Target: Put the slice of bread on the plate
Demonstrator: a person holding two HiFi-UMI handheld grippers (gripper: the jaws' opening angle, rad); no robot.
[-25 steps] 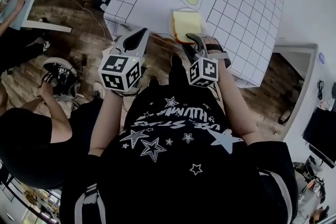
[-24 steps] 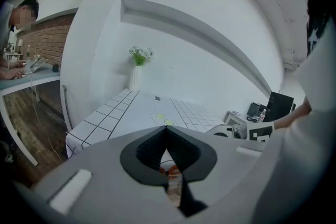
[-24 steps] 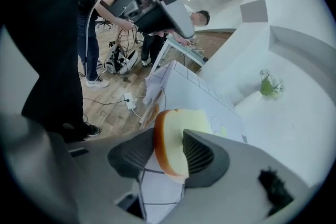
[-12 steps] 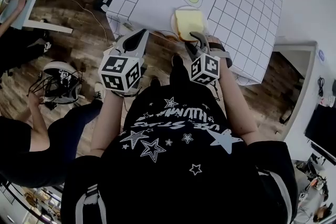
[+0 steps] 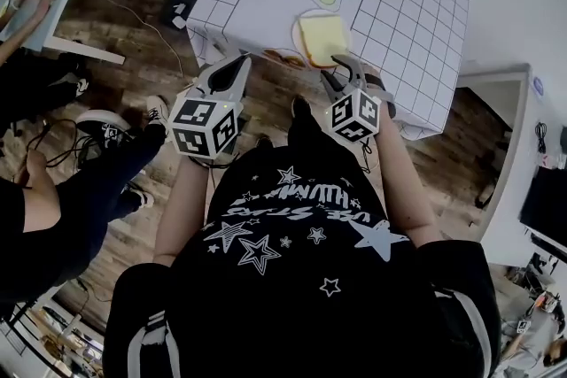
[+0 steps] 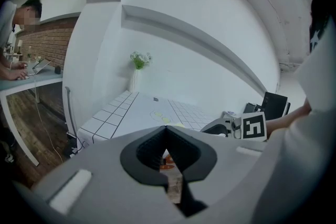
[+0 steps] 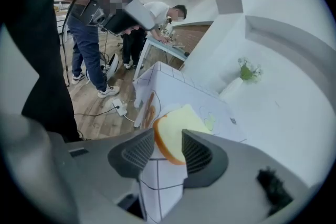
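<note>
Left tongs (image 5: 237,64) with jaws together, forward of the torso; right tongs (image 5: 342,64) clamped on bread slice (image 5: 322,35)

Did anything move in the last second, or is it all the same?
The right tool, shut on the pale yellow square slice of bread, carried it a little rightward and farther onto the white gridded table. The left tool stayed put, shut and empty.
</note>
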